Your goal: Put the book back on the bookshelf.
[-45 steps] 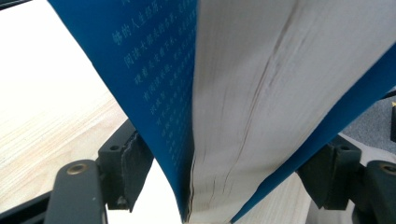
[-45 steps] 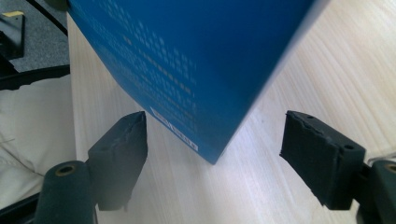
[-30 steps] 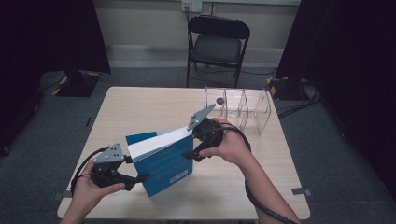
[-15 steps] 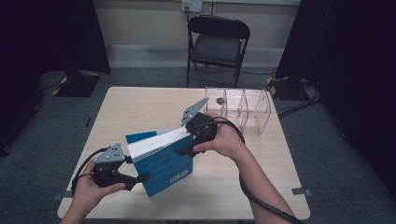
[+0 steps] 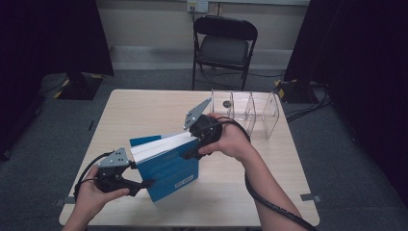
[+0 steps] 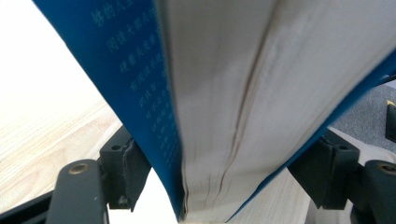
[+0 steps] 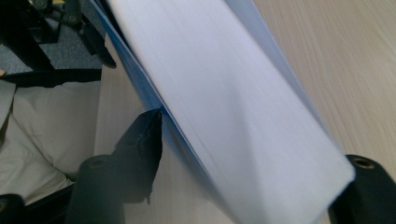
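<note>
A thick blue book (image 5: 168, 166) stands tilted on the wooden table (image 5: 144, 108), its white page edges facing up. My left gripper (image 5: 144, 183) is shut on its near lower corner; in the left gripper view both jaws press the blue covers (image 6: 135, 93). My right gripper (image 5: 188, 153) reaches the book's far upper end from the right. Its jaws have just been closing with the book (image 7: 224, 93) between them. In the right gripper view the left jaw's tip meets the cover and the book's corner overlaps the right jaw.
A clear plastic divided box (image 5: 250, 113) stands at the table's back right, close behind my right hand. A black folding chair (image 5: 223, 45) is beyond the far edge. Cables trail from both grippers over the near edge.
My right gripper has come leftward and down onto the book's upper end. The left gripper and the book have stayed put.
</note>
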A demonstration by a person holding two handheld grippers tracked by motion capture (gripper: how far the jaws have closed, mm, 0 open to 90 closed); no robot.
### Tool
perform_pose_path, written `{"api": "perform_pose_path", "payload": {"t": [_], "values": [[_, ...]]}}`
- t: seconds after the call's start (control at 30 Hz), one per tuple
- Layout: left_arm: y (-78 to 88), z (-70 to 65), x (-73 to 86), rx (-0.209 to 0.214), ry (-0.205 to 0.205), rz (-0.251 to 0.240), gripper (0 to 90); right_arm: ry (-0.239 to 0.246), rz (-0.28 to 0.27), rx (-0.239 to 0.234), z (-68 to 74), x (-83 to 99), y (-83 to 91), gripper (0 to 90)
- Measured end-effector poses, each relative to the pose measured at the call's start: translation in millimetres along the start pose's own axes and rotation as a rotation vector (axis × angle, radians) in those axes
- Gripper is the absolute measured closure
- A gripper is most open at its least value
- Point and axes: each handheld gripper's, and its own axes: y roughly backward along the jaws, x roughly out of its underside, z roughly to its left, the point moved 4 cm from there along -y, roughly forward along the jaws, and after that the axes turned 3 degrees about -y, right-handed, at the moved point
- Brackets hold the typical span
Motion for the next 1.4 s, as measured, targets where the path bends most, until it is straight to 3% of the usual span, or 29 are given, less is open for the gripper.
{"api": "perform_pose_path", "payload": {"t": [0.2,0.27,0.5,0.77,0.93,1.07,1.1,1.13,1.2,1.4], "values": [[-1.6,1.1,0.8,-0.004,0.007,0.001,27.4,0.004,0.023,-0.027,1.7,4.9,7.8,47.3],[-1.6,1.1,0.5,-0.006,0.007,0.001,27.4,0.028,0.029,-0.038,3.3,6.1,9.6,51.0],[-0.8,6.2,4.6,-0.036,0.007,0.007,27.0,0.025,0.029,-0.073,16.5,11.7,15.3,60.0],[0.2,15.0,14.1,-0.065,0.013,0.034,27.1,0.014,0.036,-0.037,22.3,12.7,16.6,60.0],[-1.2,18.7,17.2,-0.067,0.019,0.038,27.3,-0.007,0.063,0.001,25.7,9.5,15.2,55.4],[-2.7,19.3,19.5,-0.066,0.025,0.049,27.3,-0.068,0.015,-0.026,27.9,1.3,11.0,50.0],[-2.5,20.5,21.0,-0.067,0.011,0.053,27.2,-0.075,0.020,-0.023,28.7,-0.9,8.6,51.9],[-2.3,21.3,22.8,-0.065,0.014,0.055,27.1,-0.038,0.044,-0.005,28.7,-2.9,5.9,54.5],[-1.1,22.9,26.3,-0.066,0.016,0.057,26.8,-0.063,0.056,-0.015,30.2,-4.6,2.4,59.0],[1.3,27.0,43.7,-0.064,0.036,0.084,25.8,-0.088,0.027,0.024,35.7,-0.7,4.5,61.5]]}}
